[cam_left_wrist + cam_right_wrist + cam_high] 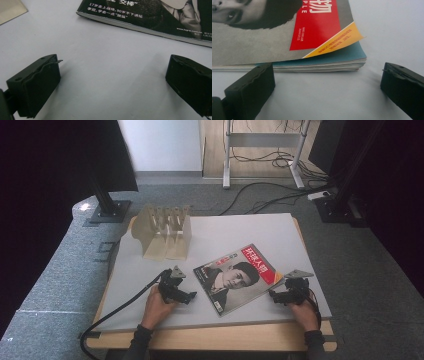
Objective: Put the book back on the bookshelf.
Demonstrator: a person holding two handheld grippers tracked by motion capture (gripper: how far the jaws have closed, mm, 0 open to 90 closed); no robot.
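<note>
As it lies flat, magazine askew, long axis diagonal.

Grey-carpeted room around a wooden tabletop.
Carpet underfoot, white wall panel behind, dark curtains at both sides, white metal frame with loose cables beyond.
</note>
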